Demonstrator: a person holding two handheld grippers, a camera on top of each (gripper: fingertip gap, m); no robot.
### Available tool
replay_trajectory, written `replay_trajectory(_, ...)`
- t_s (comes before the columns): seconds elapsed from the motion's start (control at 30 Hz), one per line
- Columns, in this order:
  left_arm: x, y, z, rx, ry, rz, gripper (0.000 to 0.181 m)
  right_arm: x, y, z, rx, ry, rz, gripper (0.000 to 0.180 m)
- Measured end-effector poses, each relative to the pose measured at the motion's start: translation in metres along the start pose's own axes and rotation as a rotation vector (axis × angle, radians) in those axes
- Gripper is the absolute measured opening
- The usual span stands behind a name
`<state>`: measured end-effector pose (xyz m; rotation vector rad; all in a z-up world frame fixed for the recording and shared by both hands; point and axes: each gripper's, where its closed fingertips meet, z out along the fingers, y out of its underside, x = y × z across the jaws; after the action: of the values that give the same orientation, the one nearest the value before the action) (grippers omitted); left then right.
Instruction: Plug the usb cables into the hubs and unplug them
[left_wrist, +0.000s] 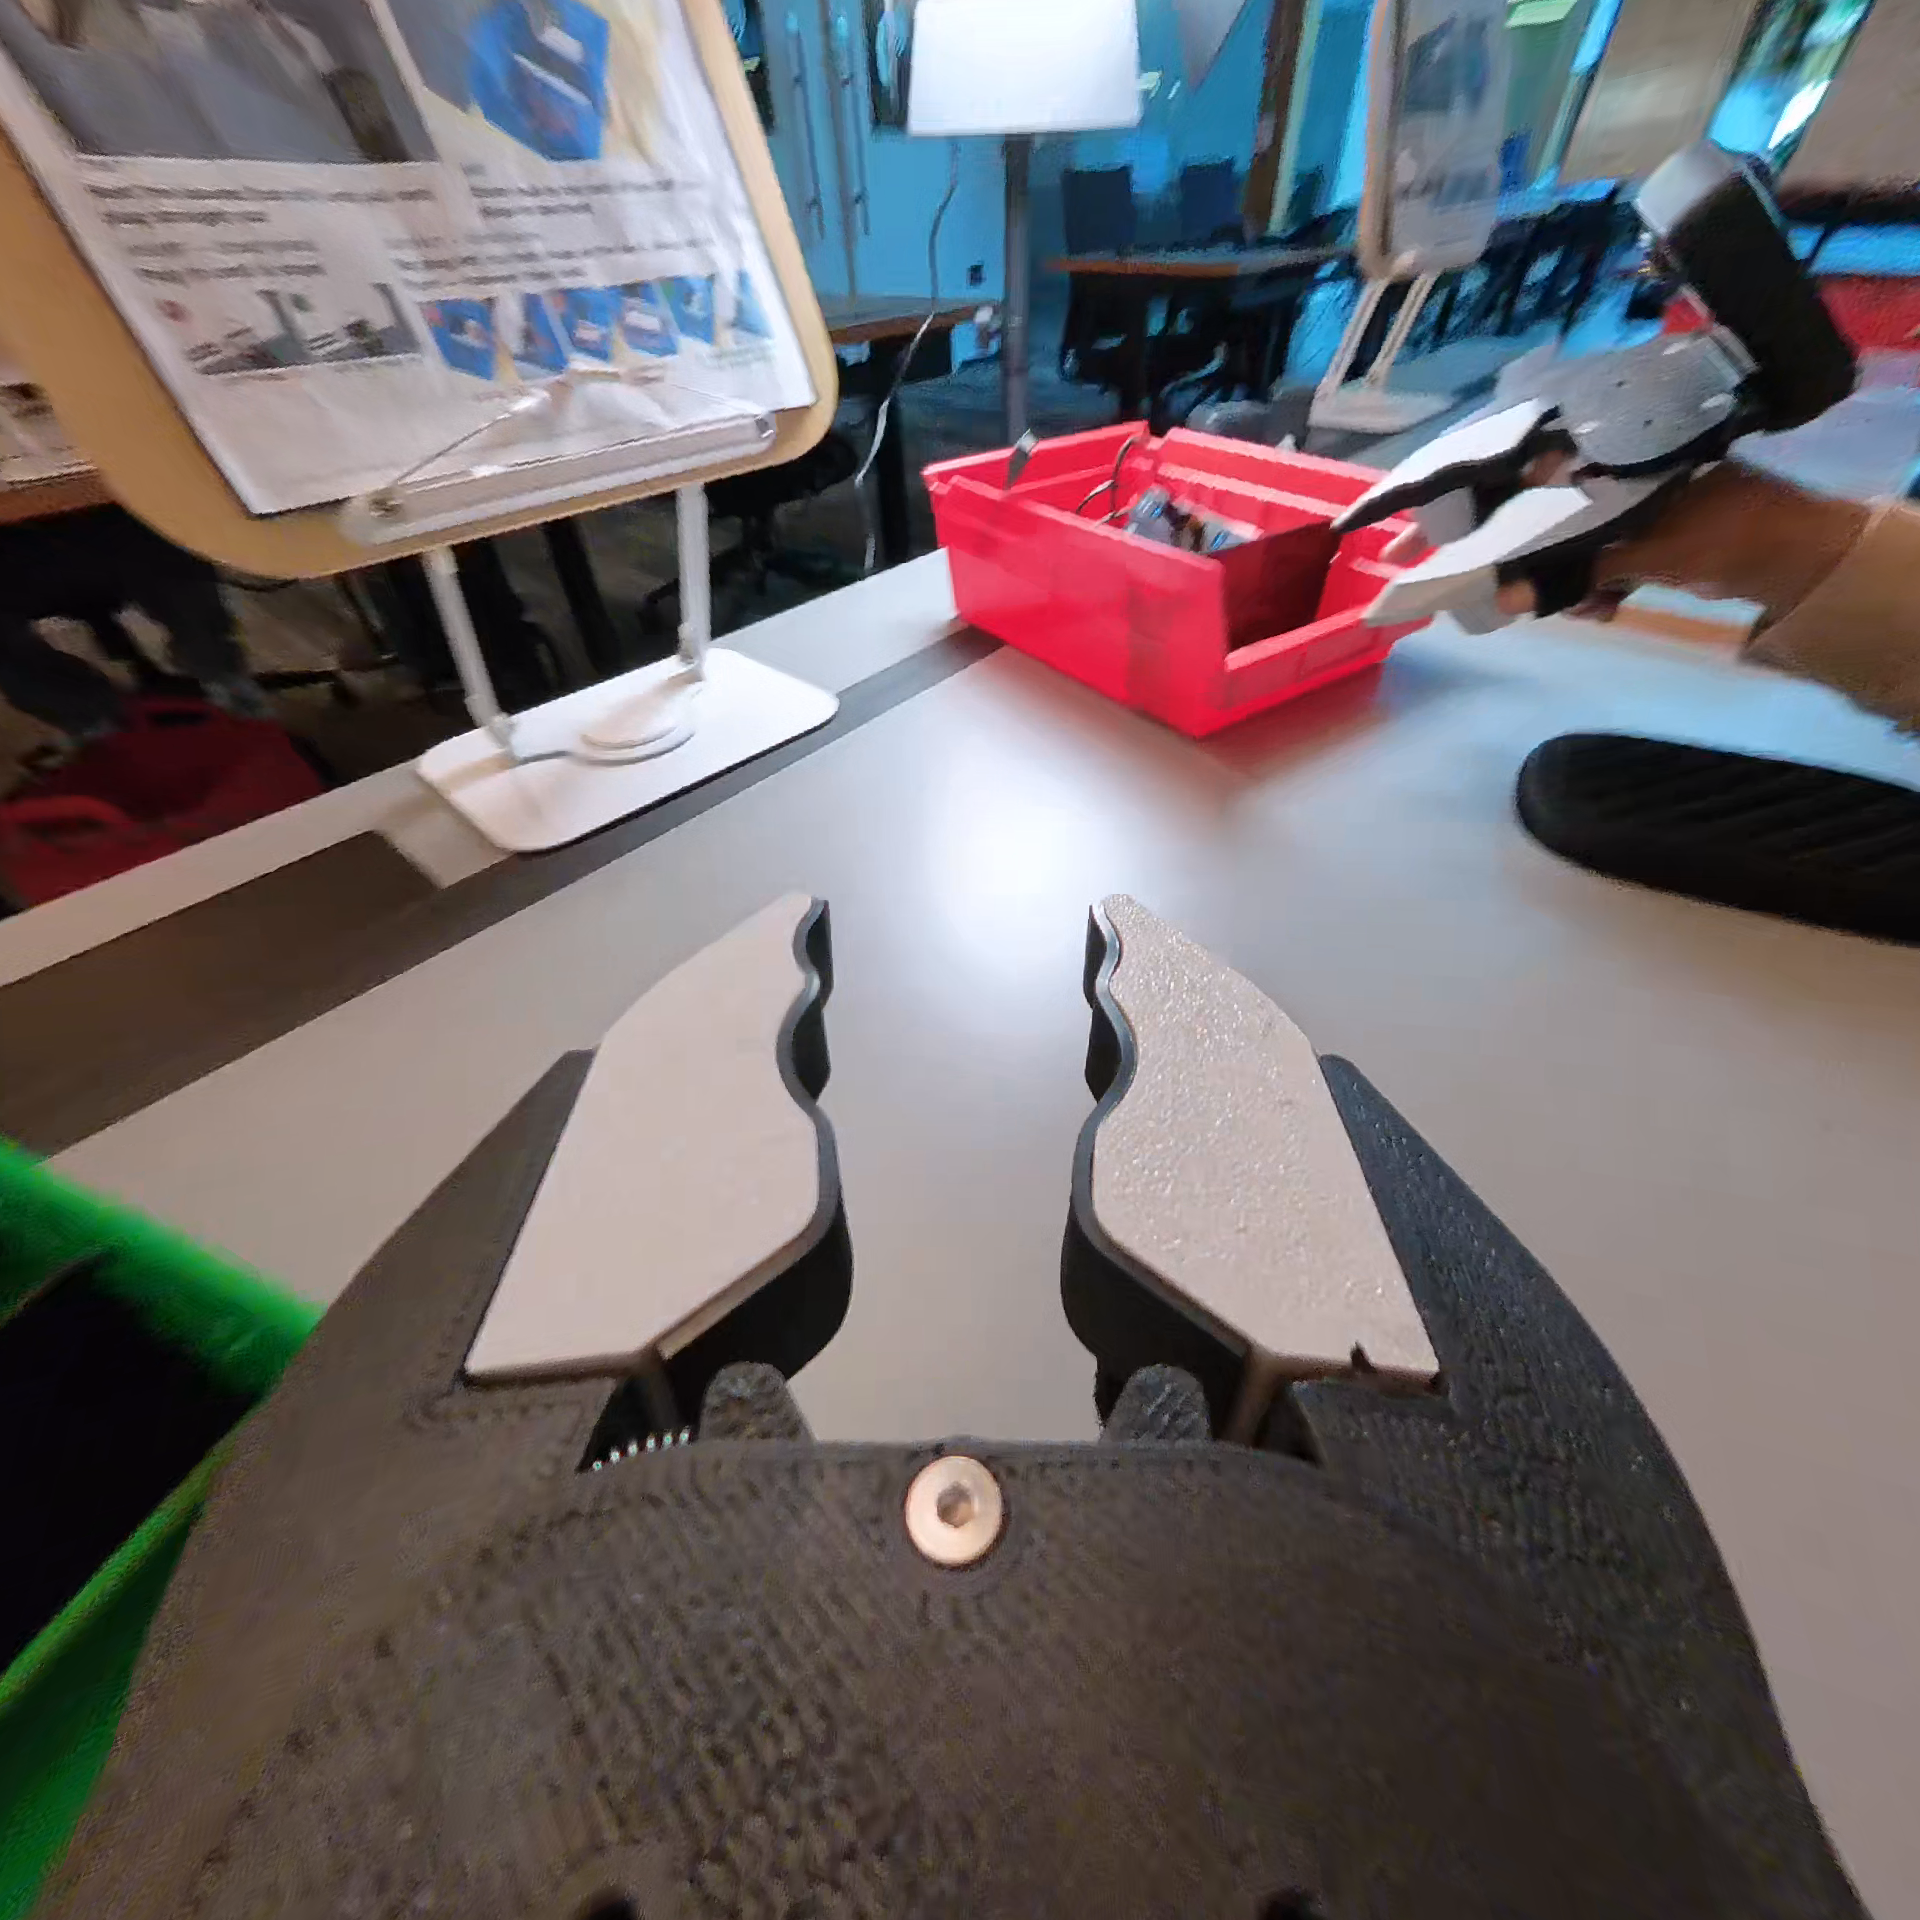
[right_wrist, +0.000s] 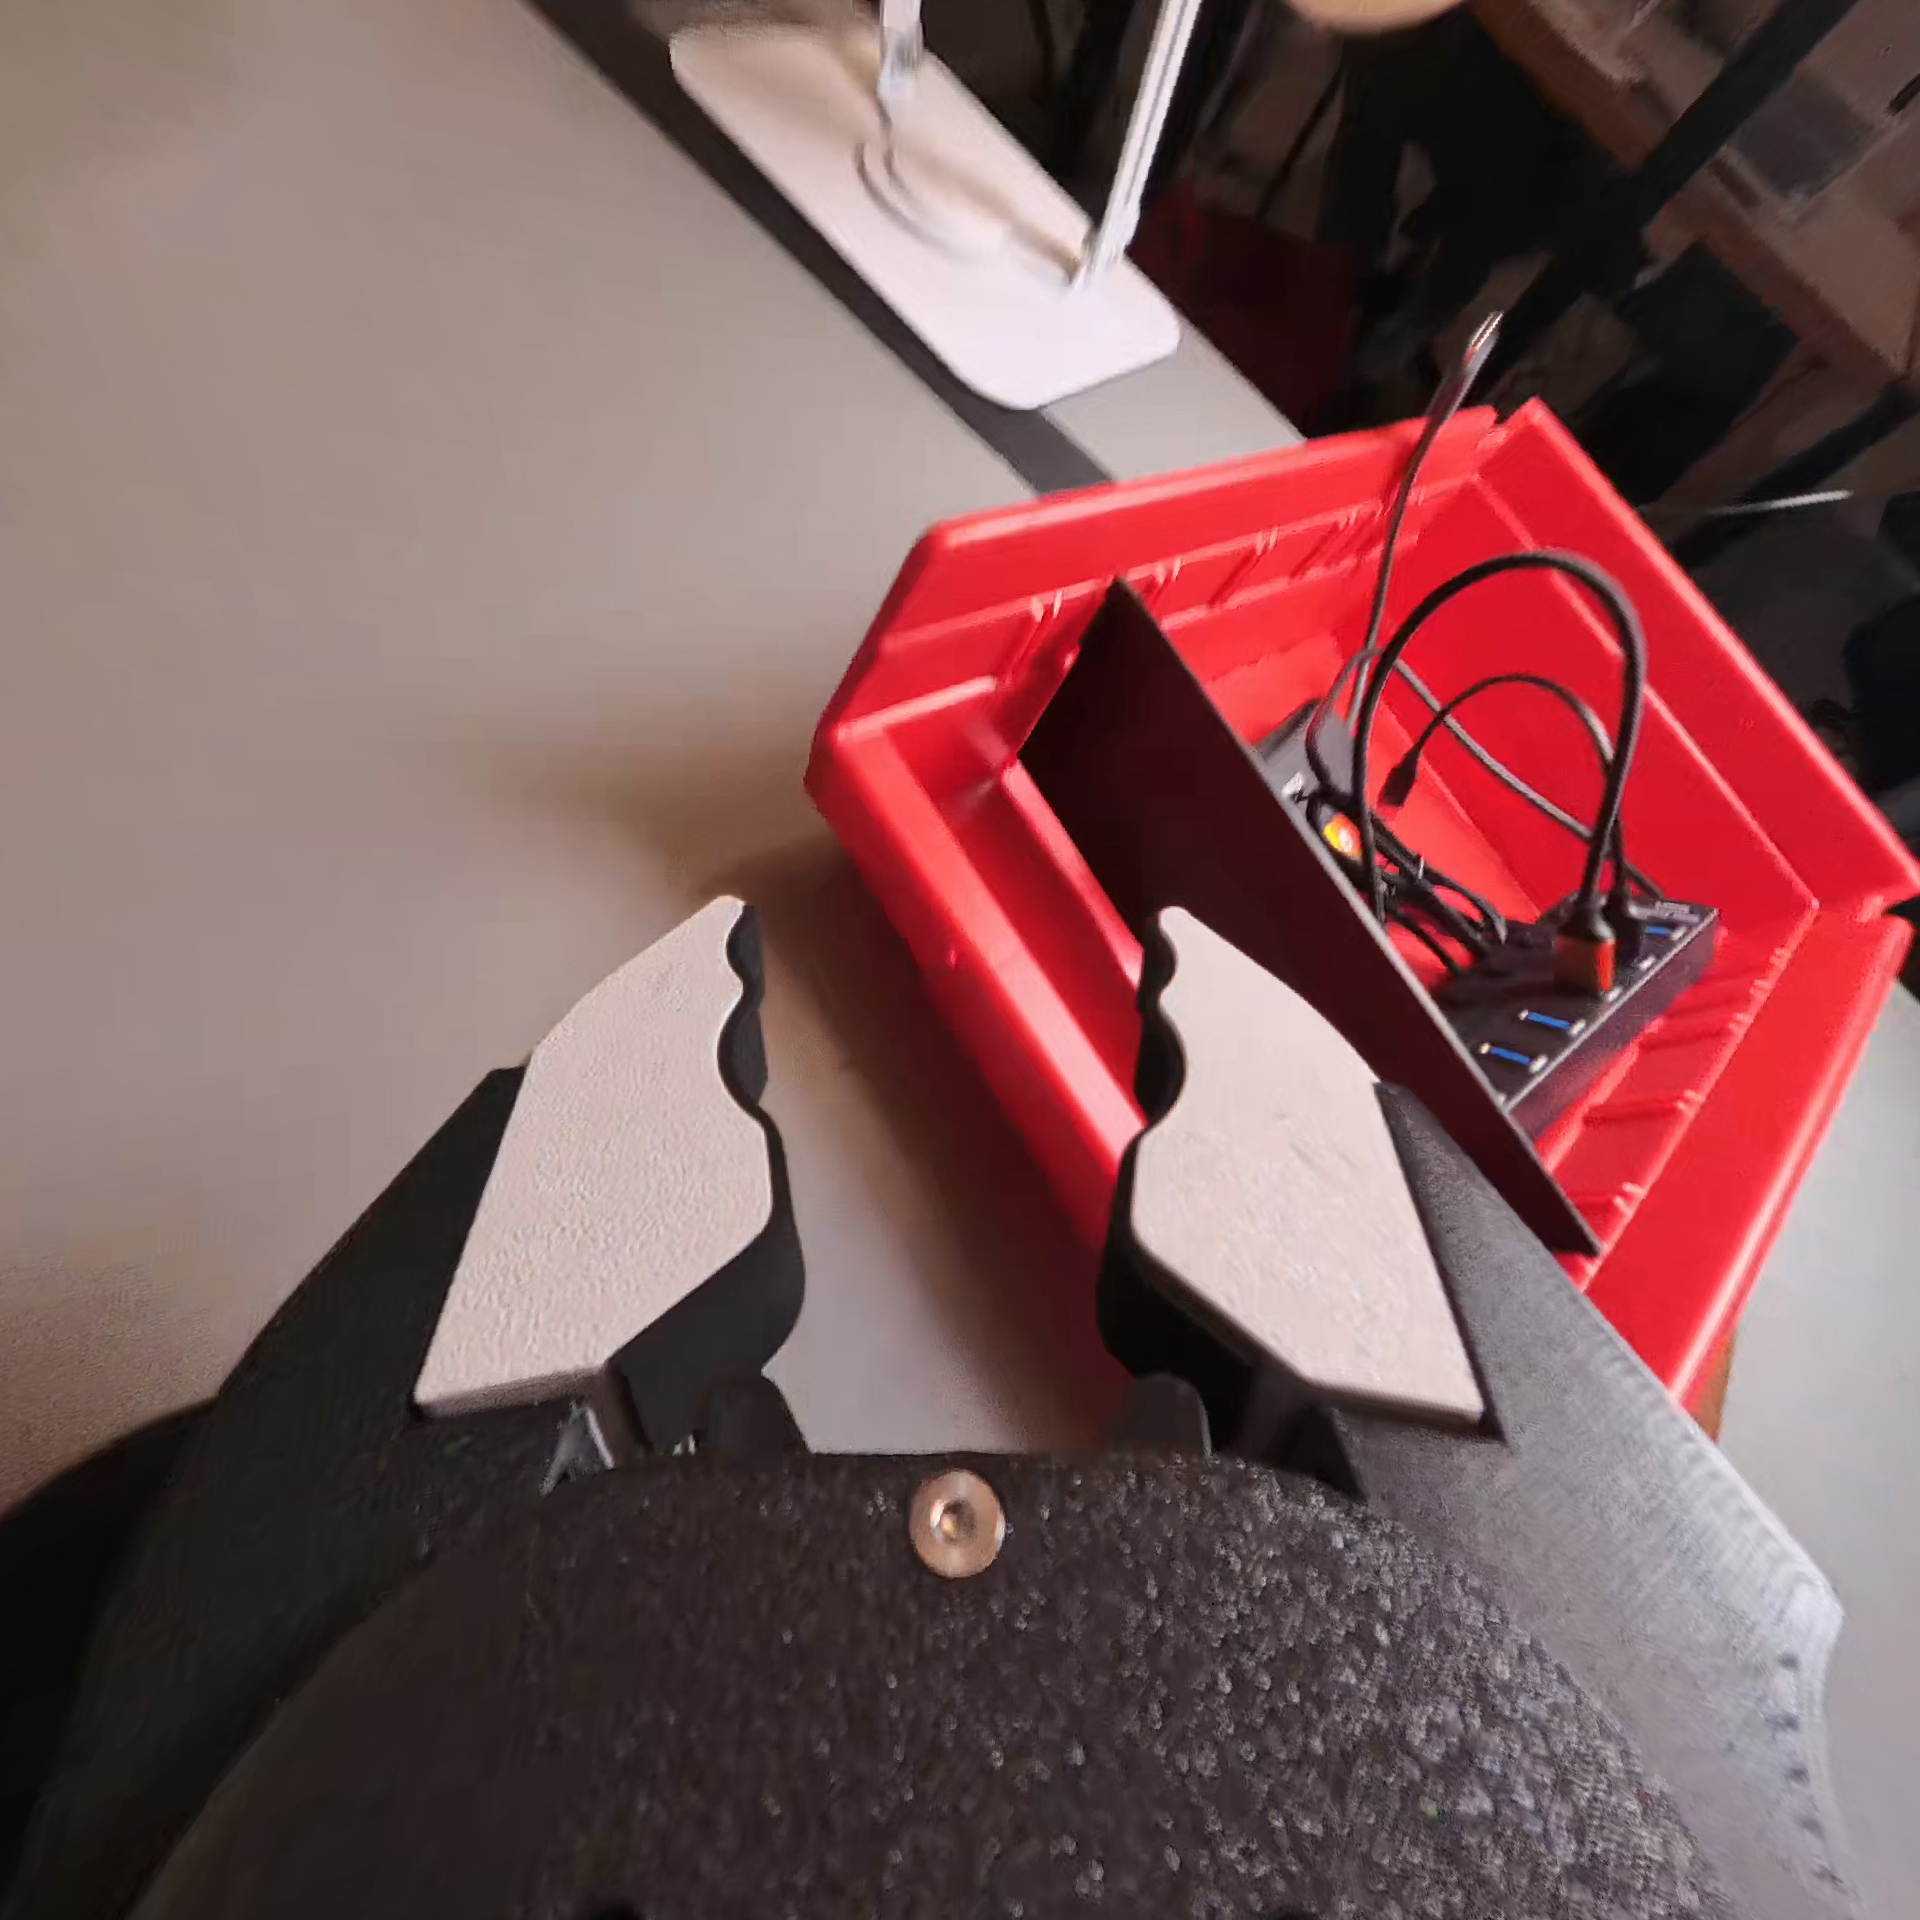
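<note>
A red bin (right_wrist: 914, 831) stands on the grey table, split by a black divider (right_wrist: 1226, 883). Behind the divider lies a black USB hub (right_wrist: 1590, 1029) with blue ports and black cables (right_wrist: 1496, 665) looping up, some plugged in. My right gripper (right_wrist: 951, 920) is open and empty, just above the bin's near corner; it also shows in the left wrist view (left_wrist: 1371, 566) over the bin (left_wrist: 1091, 592). My left gripper (left_wrist: 956, 914) is open and empty, low over bare table well short of the bin.
A poster stand with a white base (left_wrist: 623, 748) stands at the table's far edge, left of the bin. A green bin (left_wrist: 94, 1455) sits at my lower left. A black oval pad (left_wrist: 1725, 831) lies at right. A dark strip (left_wrist: 260, 966) runs across the table.
</note>
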<state>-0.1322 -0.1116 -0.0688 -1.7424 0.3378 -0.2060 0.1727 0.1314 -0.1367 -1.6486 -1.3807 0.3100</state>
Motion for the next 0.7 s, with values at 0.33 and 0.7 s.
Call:
replay_trajectory(0.33,-0.087,0.102,-0.099,-0.476,-0.247,0.055,0.071,0.006,0.047,0.045,-0.280,0.108,-0.200,0.079)
replay_trajectory(0.7,-0.120,0.176,-0.115,-0.946,-0.164,0.333,0.068,0.016,0.053,0.066,-0.470,0.026,-0.304,0.059)
